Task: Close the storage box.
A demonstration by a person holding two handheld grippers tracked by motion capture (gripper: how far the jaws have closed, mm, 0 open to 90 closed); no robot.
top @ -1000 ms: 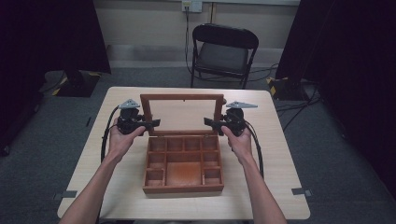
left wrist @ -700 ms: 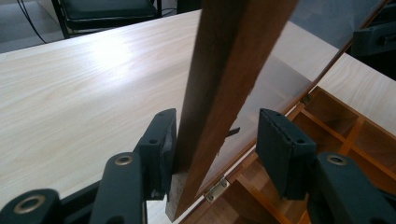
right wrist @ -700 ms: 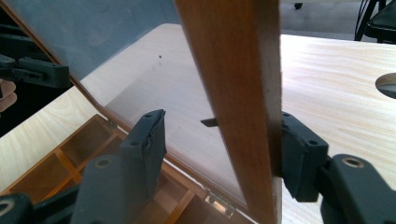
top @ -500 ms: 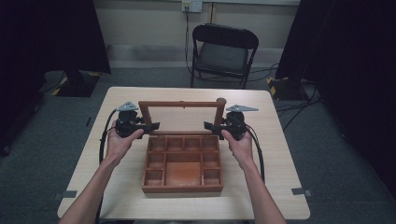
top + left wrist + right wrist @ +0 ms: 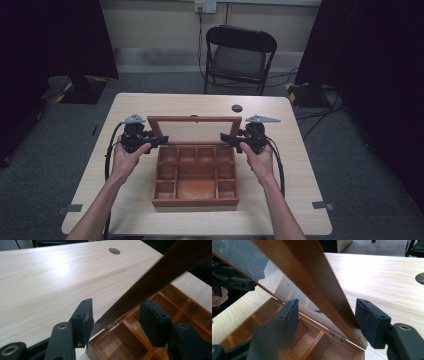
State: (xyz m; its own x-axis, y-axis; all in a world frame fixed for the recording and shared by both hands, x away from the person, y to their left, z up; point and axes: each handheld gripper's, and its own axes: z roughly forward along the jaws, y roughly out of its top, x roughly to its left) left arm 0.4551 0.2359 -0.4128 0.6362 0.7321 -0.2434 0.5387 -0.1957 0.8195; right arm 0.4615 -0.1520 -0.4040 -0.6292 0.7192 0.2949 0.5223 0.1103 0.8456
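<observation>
**Open wooden box between two spread grippers**

A wooden box (image 5: pixel 195 175) with many small compartments sits on the light wood table (image 5: pixel 300 175), toward the person's side of it. Its lid (image 5: pixel 193 130) is a wooden frame around a clear pane, hinged along the far edge of the box and raised, leaning back away from the person.

The left gripper (image 5: pixel 159 141) is at the far left corner of the box, held in the person's left hand (image 5: pixel 127 157). Its jaws stand apart, one on each side of the lid's left frame rail. In the left gripper view the dark rail (image 5: pixel 160 277) runs diagonally between the two jaws, with a small metal hinge (image 5: pixel 112 325) just below it at the box's edge. Whether either jaw touches the rail cannot be told.

The right gripper (image 5: pixel 226 138) is at the far right corner of the box, held in the right hand (image 5: pixel 257 157). Its jaws are also apart and straddle the lid's right rail (image 5: pixel 317 282); gaps show on both sides of the wood. A hinge (image 5: pixel 336 336) sits below the rail, and the box's empty compartments lie beneath the pane.

Beyond the box, a small dark round hole (image 5: pixel 236 108) marks the table near its far edge. A black folding chair (image 5: pixel 239 57) stands on the grey floor behind the table.
</observation>
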